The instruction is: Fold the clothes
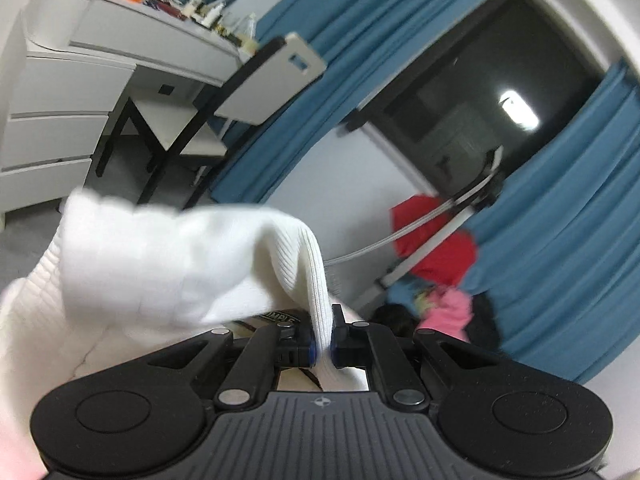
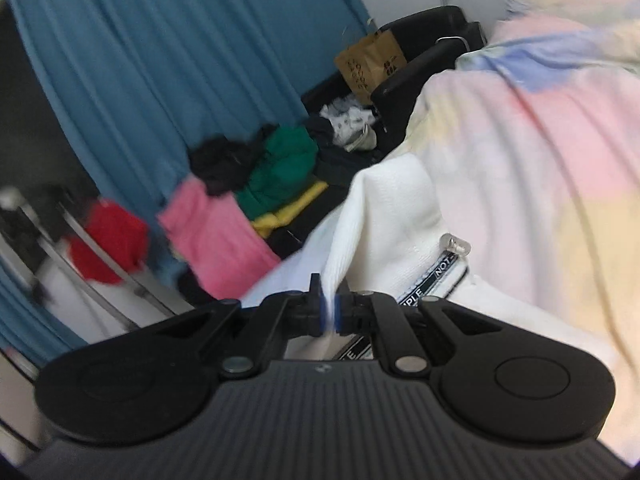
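Observation:
A white knit garment [image 1: 168,256] with a ribbed cuff is lifted in the left wrist view. My left gripper [image 1: 323,346] is shut on its ribbed edge, and the cloth drapes up and to the left. In the right wrist view the same white garment [image 2: 384,216] lies over a pastel bedspread [image 2: 540,152]. My right gripper [image 2: 330,314] is shut on a fold of its white edge. A black-and-white printed band [image 2: 436,276] runs along the garment beside the right fingers. Both views are motion-blurred.
A pile of pink, green, yellow, black and red clothes [image 2: 248,200] lies beyond the bed edge, also in the left view [image 1: 440,272]. Blue curtains [image 2: 168,60] hang behind. A white desk with drawers [image 1: 80,92] and a chair [image 1: 224,96] stand at left. A dark window [image 1: 480,92] is ahead.

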Tool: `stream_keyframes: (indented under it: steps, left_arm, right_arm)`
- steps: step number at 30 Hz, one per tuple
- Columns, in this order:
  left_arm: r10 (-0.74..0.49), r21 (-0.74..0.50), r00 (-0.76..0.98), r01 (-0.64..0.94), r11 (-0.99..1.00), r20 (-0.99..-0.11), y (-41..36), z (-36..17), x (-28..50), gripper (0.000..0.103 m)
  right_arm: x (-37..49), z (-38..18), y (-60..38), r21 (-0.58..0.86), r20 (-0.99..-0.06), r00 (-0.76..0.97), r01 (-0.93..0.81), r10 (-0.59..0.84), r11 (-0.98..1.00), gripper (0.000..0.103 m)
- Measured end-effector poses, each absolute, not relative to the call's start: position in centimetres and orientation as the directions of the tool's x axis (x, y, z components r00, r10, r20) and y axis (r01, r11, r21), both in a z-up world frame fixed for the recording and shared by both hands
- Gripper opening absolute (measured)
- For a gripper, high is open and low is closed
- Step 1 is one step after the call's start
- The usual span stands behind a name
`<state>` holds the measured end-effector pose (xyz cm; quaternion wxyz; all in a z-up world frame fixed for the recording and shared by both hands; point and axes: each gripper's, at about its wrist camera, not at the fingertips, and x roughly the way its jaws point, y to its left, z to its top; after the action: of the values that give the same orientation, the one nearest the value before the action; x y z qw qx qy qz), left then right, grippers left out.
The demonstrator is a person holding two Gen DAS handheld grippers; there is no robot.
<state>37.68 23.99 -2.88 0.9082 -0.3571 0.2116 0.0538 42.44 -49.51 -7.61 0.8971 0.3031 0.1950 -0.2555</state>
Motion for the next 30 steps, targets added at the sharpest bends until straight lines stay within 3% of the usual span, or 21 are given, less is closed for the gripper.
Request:
stream_keyframes:
  steps: [6,10,12,14,16,20,23,30]
  left_arm:
    - [-0.021,-0.525,0.817,-0.35,0.776,-0.576,24.1,-9.4,45.8,0.007]
    - [-0.056,-0.554,0.804,-0.356,0.753,-0.592,24.4,-10.1,46.5,0.014]
    - [-0.077,-0.572,0.806,-0.345,0.744,-0.587,24.8,-9.6,45.8,0.028]
    - [-0.078,-0.569,0.813,-0.332,0.752,-0.577,25.2,-8.4,43.8,0.052]
    - [-0.089,-0.574,0.822,-0.311,0.758,-0.562,25.5,-7.1,41.9,0.059]
    - [-0.148,-0.634,0.828,-0.286,0.719,-0.541,26.9,-6.1,34.6,0.083]
    - [-0.179,-0.69,0.823,-0.309,0.655,-0.539,27.7,-7.0,29.2,0.086]
    - [-0.215,-0.776,0.801,-0.415,0.474,-0.559,29.8,-11.6,22.1,0.085]
  right_arm:
    - [47.5,-13.8,-49.1,0.375,-0.551,0.764,0.587,-0.337,0.718,0.009]
    - [46.7,-13.9,-48.9,0.374,-0.555,0.763,0.585,-0.332,0.719,0.014]
    - [45.9,-13.6,-48.8,0.38,-0.556,0.765,0.582,-0.325,0.719,0.024]
    - [44.0,-12.7,-48.7,0.406,-0.538,0.779,0.574,-0.321,0.711,0.038]
    - [41.5,-11.9,-48.6,0.445,-0.519,0.798,0.557,-0.305,0.701,0.056]
    - [34.7,-11.5,-47.8,0.56,-0.472,0.841,0.516,-0.263,0.648,0.064]
    - [29.0,-12.5,-46.8,0.664,-0.439,0.871,0.479,-0.22,0.574,0.077]
    - [24.7,-17.9,-46.8,0.793,-0.546,0.837,0.532,-0.043,0.295,0.077]
